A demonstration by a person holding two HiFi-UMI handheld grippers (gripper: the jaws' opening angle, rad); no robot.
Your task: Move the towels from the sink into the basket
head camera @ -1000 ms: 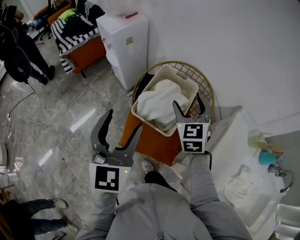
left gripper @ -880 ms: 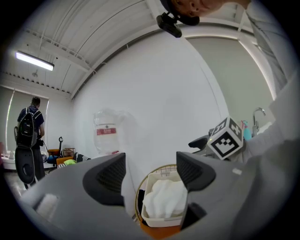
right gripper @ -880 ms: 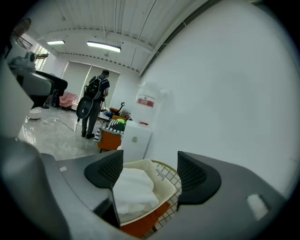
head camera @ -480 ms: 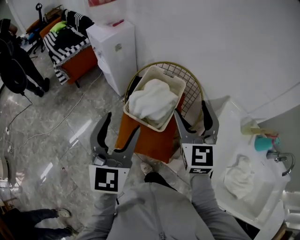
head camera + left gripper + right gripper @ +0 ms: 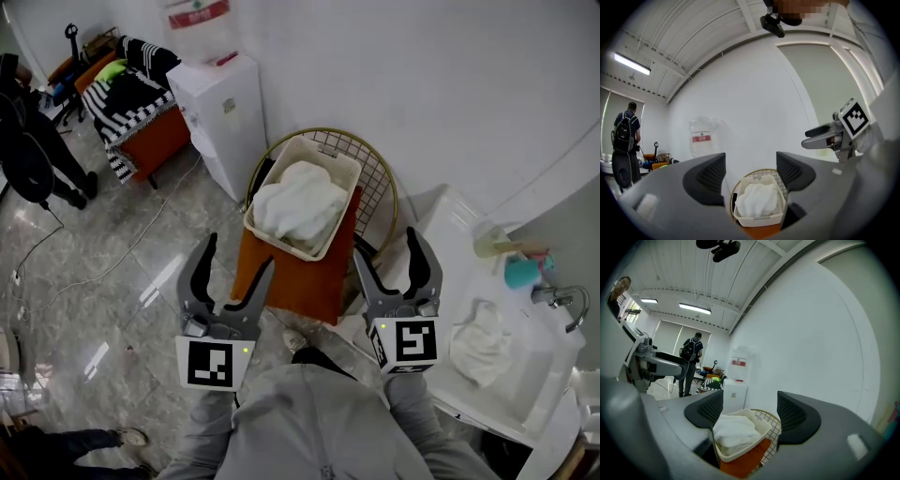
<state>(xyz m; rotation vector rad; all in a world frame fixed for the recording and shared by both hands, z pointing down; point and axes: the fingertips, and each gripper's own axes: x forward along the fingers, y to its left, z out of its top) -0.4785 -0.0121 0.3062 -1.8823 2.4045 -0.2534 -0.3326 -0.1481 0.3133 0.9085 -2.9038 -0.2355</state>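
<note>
A cream basket [image 5: 262,227] [image 5: 754,219] [image 5: 761,433] rests on an orange-seated wire chair [image 5: 309,277], and white towels [image 5: 298,202] [image 5: 759,199] [image 5: 735,428] are piled inside it. At the right, a crumpled white towel [image 5: 483,339] lies in the white sink [image 5: 537,375]. My left gripper [image 5: 231,269] [image 5: 750,171] stands open and empty, short of the chair's left side. My right gripper [image 5: 390,262] [image 5: 746,409] is open and empty too, held between the chair and the sink. Both point level toward the basket.
A white cabinet [image 5: 220,112] stands left of the chair against the wall. A striped cloth lies over an orange seat [image 5: 141,98] at far left, near a standing person [image 5: 33,141]. A tap [image 5: 561,302] and a teal cup [image 5: 521,273] sit by the sink.
My right gripper has drawn back from above the basket, down and to the right toward the sink. The left gripper has shifted only slightly. The view has swung so the sink shows more.
</note>
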